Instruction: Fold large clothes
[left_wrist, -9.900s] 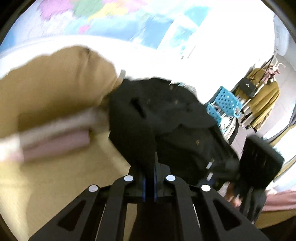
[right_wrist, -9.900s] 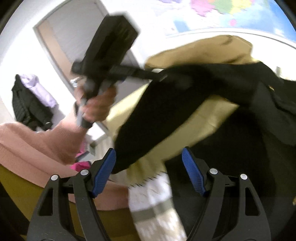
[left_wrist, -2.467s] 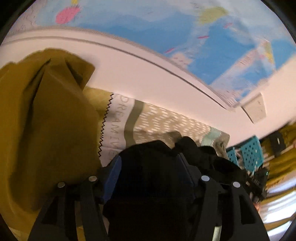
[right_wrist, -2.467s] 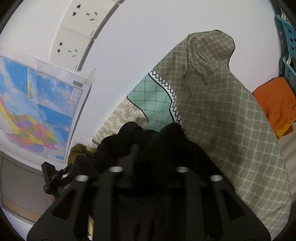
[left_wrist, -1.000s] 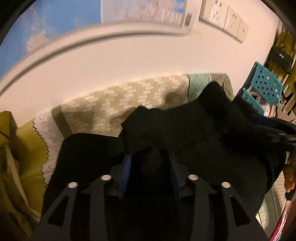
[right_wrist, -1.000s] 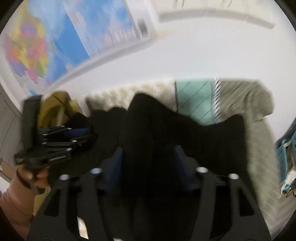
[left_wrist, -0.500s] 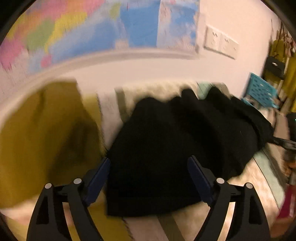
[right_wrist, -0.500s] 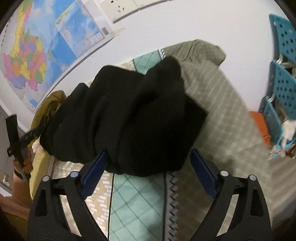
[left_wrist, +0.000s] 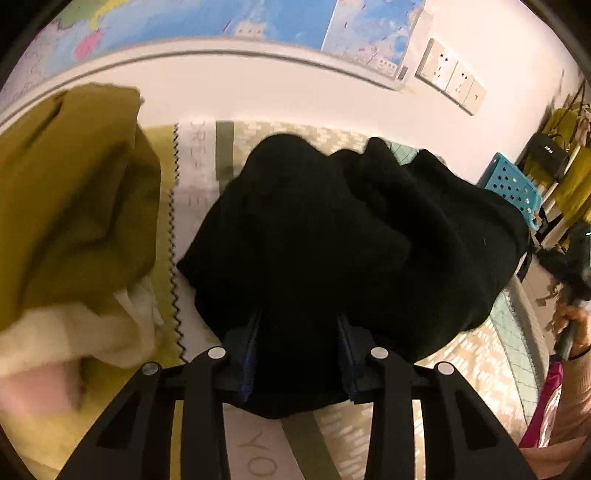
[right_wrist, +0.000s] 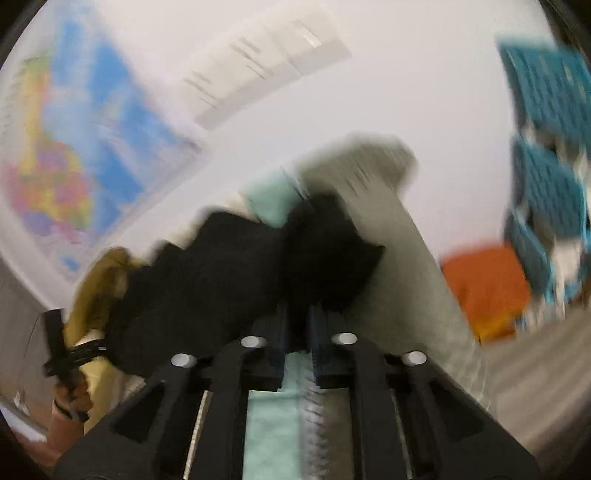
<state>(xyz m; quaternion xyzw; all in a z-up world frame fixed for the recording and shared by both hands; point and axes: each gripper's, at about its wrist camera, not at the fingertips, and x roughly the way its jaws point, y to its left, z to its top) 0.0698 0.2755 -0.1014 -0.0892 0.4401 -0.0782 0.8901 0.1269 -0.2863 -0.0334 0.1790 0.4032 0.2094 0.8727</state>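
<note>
A large black garment (left_wrist: 351, 236) lies bunched on a patterned bedspread (left_wrist: 199, 162) against the wall. My left gripper (left_wrist: 297, 332) has its fingers partly apart, with the near edge of the black cloth lying between them. In the blurred right wrist view the black garment (right_wrist: 229, 273) lies to the left, and my right gripper (right_wrist: 297, 317) has its fingers nearly together on a fold of its right end. The left gripper's body (right_wrist: 55, 339) shows far left in that view.
A mustard-yellow garment (left_wrist: 70, 199) is heaped at the left beside the black one. Blue plastic baskets (left_wrist: 511, 188) stand at the right, an orange cloth (right_wrist: 484, 284) lies below them. A map (left_wrist: 229, 18) and wall sockets (left_wrist: 448, 81) are on the wall.
Both grippers were open and held back from the black garment half a second ago. Now both have moved in onto its edge; the right one has narrowed on a fold, and its view is blurred.
</note>
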